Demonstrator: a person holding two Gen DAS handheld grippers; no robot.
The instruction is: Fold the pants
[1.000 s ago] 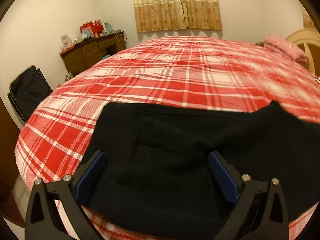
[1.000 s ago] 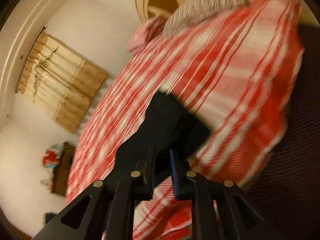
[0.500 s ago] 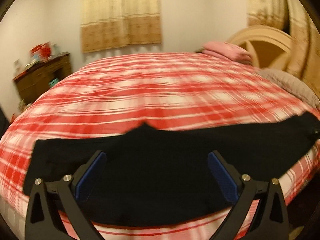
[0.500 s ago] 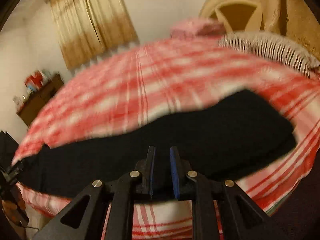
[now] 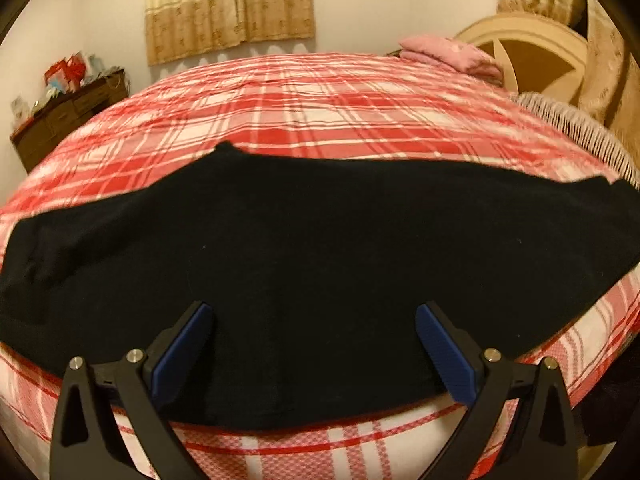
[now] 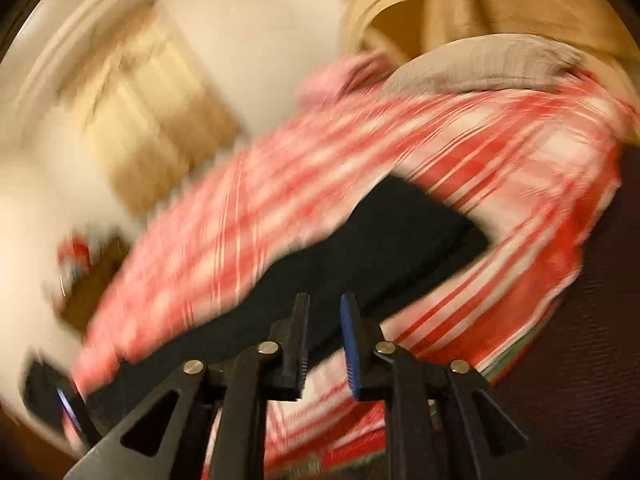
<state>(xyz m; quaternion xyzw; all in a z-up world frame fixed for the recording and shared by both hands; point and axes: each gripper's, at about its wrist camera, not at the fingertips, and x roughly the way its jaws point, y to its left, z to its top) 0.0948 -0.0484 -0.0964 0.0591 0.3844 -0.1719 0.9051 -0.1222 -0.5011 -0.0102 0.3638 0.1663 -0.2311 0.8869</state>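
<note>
Pants (image 5: 320,264) sprawl along the bed's (image 5: 320,120) near edge, left gripper (image 5: 312,344) jaws wide apart, right gripper (image 6: 324,336) jaws narrowly apart on nothing, so you'd likely pinch one layer or drag them off.

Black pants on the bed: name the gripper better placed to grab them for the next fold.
Left. The left gripper is open over the pants; the right gripper is narrow and blurred.

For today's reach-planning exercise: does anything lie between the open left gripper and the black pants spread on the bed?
Nothing visible does. The left gripper is wide open directly over the black pants, which lie across the plaid bedspread with no other item on them. The pink folded cloth sits far off by the headboard.
</note>
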